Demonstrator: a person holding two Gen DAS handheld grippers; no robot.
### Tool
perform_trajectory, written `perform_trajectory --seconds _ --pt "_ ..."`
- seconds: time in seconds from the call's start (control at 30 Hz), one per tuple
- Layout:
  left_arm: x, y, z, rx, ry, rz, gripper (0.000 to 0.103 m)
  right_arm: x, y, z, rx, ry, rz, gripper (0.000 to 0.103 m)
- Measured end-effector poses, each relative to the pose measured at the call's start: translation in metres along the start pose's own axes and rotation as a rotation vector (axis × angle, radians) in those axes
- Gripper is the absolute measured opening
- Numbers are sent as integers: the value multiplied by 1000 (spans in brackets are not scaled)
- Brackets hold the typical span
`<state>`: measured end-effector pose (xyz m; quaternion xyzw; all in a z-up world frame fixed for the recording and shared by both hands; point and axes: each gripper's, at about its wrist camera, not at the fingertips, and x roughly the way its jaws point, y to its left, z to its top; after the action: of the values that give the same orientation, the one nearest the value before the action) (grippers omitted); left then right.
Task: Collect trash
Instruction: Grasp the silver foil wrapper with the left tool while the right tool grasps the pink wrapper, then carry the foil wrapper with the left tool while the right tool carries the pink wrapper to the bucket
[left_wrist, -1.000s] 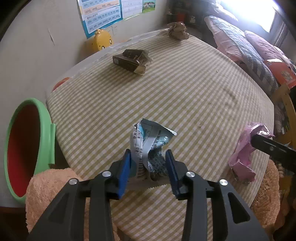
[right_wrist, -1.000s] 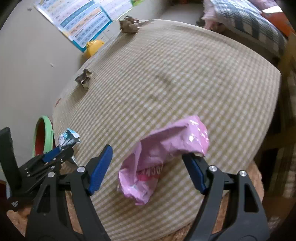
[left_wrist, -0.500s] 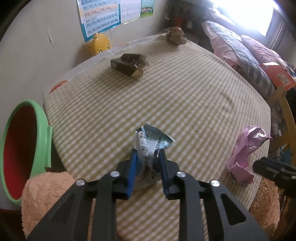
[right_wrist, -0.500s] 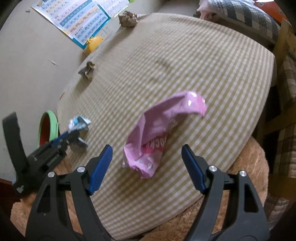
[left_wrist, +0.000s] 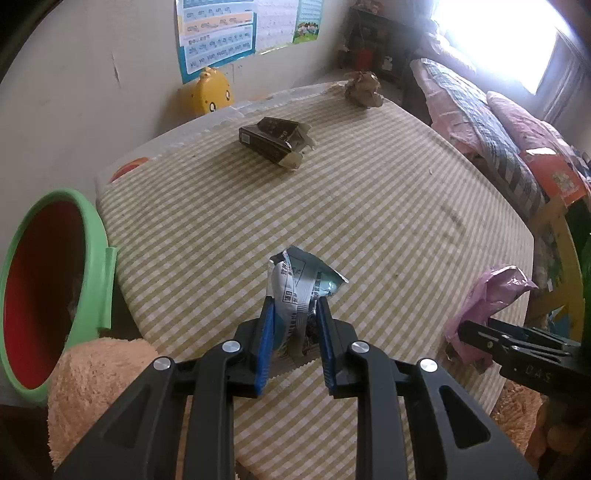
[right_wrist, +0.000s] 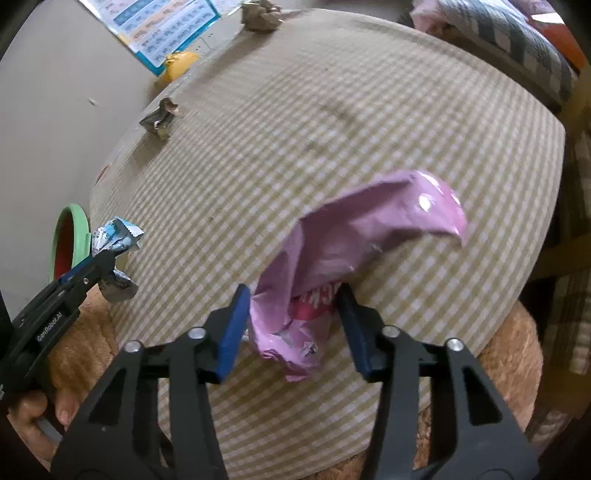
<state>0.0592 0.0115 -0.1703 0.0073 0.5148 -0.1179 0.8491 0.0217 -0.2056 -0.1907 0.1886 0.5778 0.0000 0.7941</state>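
Beside the surface (left_wrist: 369, 192), at its left edge, stands the green bin (left_wrist: 92, 236) with its red inside, and it is the landmark for both drops. Nearest the bin, the left tool (left_wrist: 293, 314) is clamped on the blue-white wrapper (left_wrist: 299, 280), its blue pads pressed into the crumpled foil, having closed on it over the last second. The wrapper's lower end seems to rest at the surface's near edge. To do this well, lift straight up before swinging toward the bin, so the foil does not drag on the checked cloth, and open only once over the red hollow.

Farther from the bin, across the near edge, the right tool (right_wrist: 291, 321) has just been closing around the pink bag (right_wrist: 369, 236). Its jaws bracket the bag's crumpled lower end, and I judge the pads are barely biting, if at all. Thin plastic slips, so finish the squeeze on the bunched part, not the loose flap, before raising it.

Beyond, far from the bin, a brown carton (left_wrist: 275, 142) and a paper wad (left_wrist: 364, 88) wait their turn.
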Motion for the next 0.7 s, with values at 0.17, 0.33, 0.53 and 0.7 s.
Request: perform_trajectory --seconds 0.17,0.33,0.53,0.7 --pt "-5 4 1 -17 -16 -8 20 -19 5 1 -25 -55 28 40" --pt "-11 6 3 -25 -33 -15 20 -38 6 1 -24 -93 48 40" --pt "-19 6 3 -20 -56 -14 20 -55 15 2 -49 -130 38 40" --pt "-26 8 3 -21 -73 -22 20 -64 29 4 -89 -153 32 40"
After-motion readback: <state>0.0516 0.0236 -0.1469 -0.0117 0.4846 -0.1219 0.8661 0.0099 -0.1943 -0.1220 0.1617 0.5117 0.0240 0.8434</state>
